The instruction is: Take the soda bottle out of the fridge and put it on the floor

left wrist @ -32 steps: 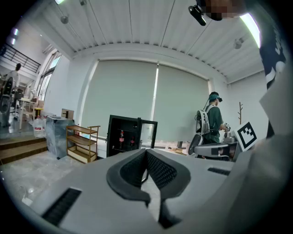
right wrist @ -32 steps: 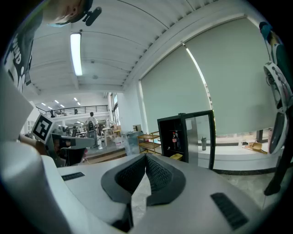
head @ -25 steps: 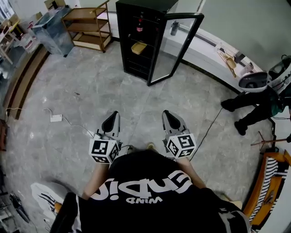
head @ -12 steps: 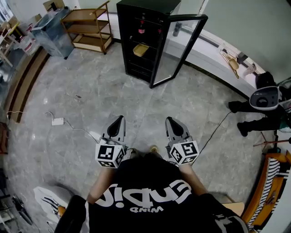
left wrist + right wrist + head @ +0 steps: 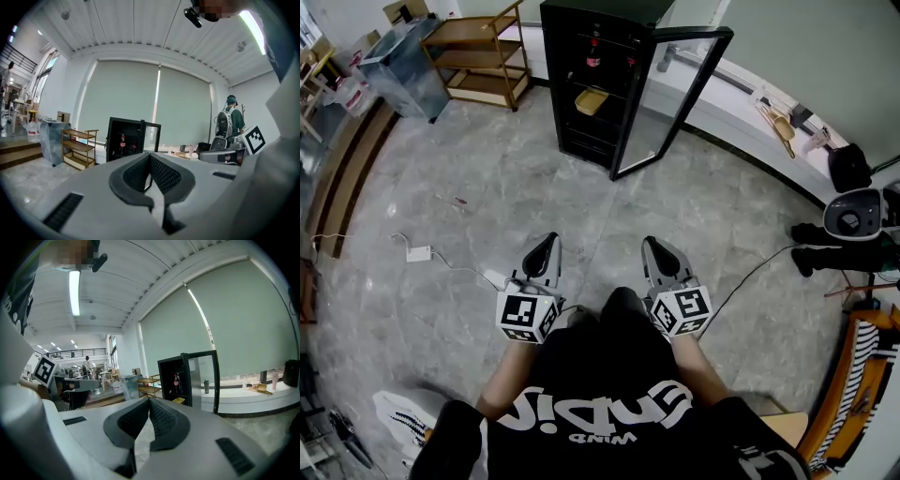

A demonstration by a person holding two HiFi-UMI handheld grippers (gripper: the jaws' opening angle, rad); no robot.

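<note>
Standing upright on an upper shelf inside the black fridge (image 5: pixel 602 11): soda bottle (image 5: pixel 593 54). A yellow tray (image 5: pixel 588 100) sits on a lower shelf. The fridge's glass door (image 5: pixel 670 94) hangs open. A wooden cart (image 5: pixel 483 56) stands beside the fridge. Left gripper (image 5: pixel 546 246) and right gripper (image 5: pixel 654 247) are well short of the fridge, pointing toward it; each has its jaws pressed together, holding nothing.

An open lab hall is showing here: a glass-door fridge (image 5: pixel 591 80) and a wooden trolley (image 5: pixel 483 52) are standing on a stone floor (image 5: pixel 487 216) under wide roller blinds (image 5: pixel 126 98).
</note>
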